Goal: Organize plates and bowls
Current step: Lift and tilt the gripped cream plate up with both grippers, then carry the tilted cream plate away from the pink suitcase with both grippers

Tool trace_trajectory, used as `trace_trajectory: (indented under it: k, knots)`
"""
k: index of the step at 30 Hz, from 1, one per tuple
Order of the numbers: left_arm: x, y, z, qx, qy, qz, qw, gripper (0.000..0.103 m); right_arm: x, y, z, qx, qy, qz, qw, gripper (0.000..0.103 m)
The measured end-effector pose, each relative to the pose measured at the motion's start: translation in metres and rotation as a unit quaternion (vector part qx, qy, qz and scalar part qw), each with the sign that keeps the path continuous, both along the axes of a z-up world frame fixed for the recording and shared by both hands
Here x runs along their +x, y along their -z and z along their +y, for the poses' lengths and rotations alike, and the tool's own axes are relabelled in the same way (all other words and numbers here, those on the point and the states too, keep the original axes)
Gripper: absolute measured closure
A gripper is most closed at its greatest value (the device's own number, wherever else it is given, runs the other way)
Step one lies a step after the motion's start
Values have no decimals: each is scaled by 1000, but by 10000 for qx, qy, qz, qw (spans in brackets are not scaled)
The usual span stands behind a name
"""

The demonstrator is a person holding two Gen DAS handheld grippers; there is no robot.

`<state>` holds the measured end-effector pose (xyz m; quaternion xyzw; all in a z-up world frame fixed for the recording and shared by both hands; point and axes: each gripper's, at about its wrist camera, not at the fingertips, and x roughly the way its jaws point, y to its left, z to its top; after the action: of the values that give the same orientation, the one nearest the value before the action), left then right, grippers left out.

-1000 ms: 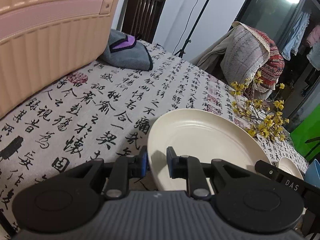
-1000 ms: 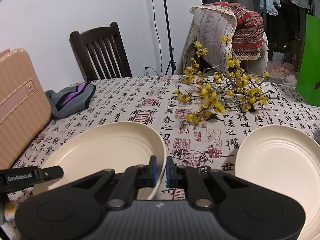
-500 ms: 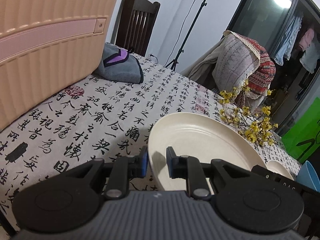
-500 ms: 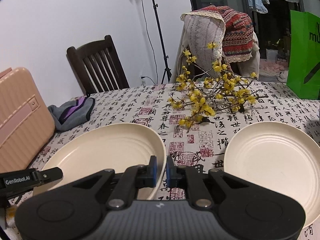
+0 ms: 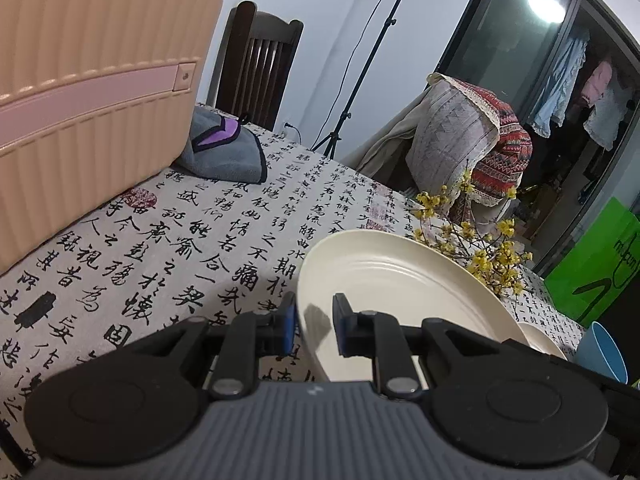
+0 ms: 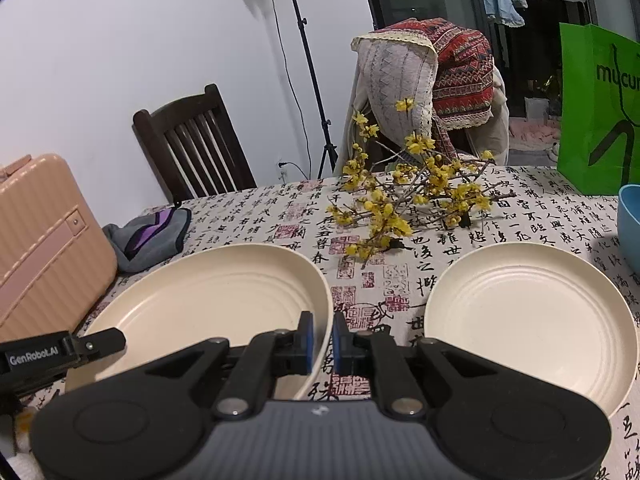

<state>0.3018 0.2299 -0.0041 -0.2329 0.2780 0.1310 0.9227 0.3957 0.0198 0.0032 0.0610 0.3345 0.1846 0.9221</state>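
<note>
A large cream plate (image 5: 400, 280) is held between both grippers above the calligraphy tablecloth. My left gripper (image 5: 314, 326) is shut on its left rim. My right gripper (image 6: 322, 342) is shut on its right rim; the plate (image 6: 216, 300) fills the left of the right wrist view. A second cream plate (image 6: 528, 320) lies flat on the table to the right; its edge shows in the left wrist view (image 5: 546, 344). A blue bowl (image 6: 630, 224) stands at the far right, also in the left wrist view (image 5: 602, 354).
A pink suitcase (image 5: 88, 92) stands on the table at the left. A grey and purple cloth (image 5: 224, 152) lies beside it. Yellow flower branches (image 6: 404, 204) lie behind the plates. A green bag (image 6: 596, 112) stands at the back right. Chairs stand beyond the table.
Both grippers have risen with the plate between them; the table and second plate now sit lower and farther in both views. Both grips are unchanged.
</note>
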Motion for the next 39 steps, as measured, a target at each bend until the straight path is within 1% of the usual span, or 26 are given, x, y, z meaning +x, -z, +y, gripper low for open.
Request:
trace_trajectory:
  k: [8, 19, 26, 31, 39]
  knots:
    - [-7, -7, -3, -81, -5, -61, 9999, 84, -11, -7, -8, 84, -3, -79, 9999, 94]
    - [-21, -30, -18, 35, -18, -176, 9998, 86, -25, -19, -26, 290, -18, -73, 9996, 93]
    - [-34, -34, -28, 48, -72, -158, 9998, 86, -38, -24, -36, 293, -97, -115, 9995, 94]
    - [-44, -38, -32, 13, -111, -210, 9997, 86, -47, -29, -40, 297, -147, -165, 9993, 93]
    - [-58, -46, -41, 104, -132, -348, 9993, 86, -58, -33, -49, 391, -165, -151, 9990, 93]
